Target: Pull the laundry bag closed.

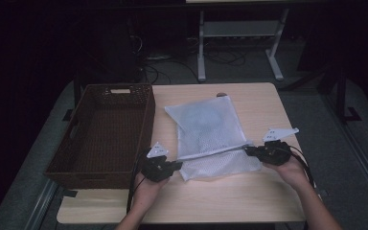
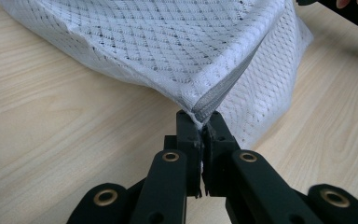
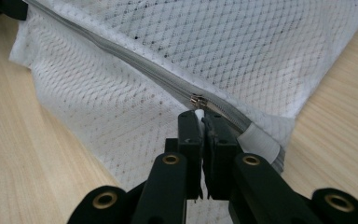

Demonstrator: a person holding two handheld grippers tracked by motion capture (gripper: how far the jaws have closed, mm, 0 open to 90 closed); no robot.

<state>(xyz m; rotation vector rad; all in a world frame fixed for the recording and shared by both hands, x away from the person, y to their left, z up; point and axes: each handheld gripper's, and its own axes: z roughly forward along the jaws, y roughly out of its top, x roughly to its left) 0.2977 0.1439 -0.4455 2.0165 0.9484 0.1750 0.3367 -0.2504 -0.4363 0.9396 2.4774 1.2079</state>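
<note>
- The left tool [image 2: 200, 128] has its jaws pressed together on the very corner of the mesh laundry bag [image 2: 168, 42], right where the grey zipper [image 2: 223, 86] ends
- The right tool [image 3: 204, 116] is pinched shut too, gripping the small white pull tab just behind the metal zipper slider [image 3: 196, 100]
- In the high view the left tool [image 1: 175, 165] and right tool [image 1: 247, 150] sit at opposite ends of the zipper line, which is stretched taut between them across the near part of the bag [image 1: 206, 129]
- The bag lies on the pale wooden desk [image 1: 230, 196], just right of the brown woven basket [image 1: 103, 132], with its near edge lifted a little by the two grips
- Handling, as I judge it: the bag is light, soft and floppy, the open weave snags easily, and it will bunch up unless one end is kept anchored; the sewn corner and the pull tab look like the firm places to take hold, not the loose netting
- Something round shows faintly through the mesh, too dim to name
- Count: one mesh bag, one zipper with one slider, one basket, two tools, one desk
</note>
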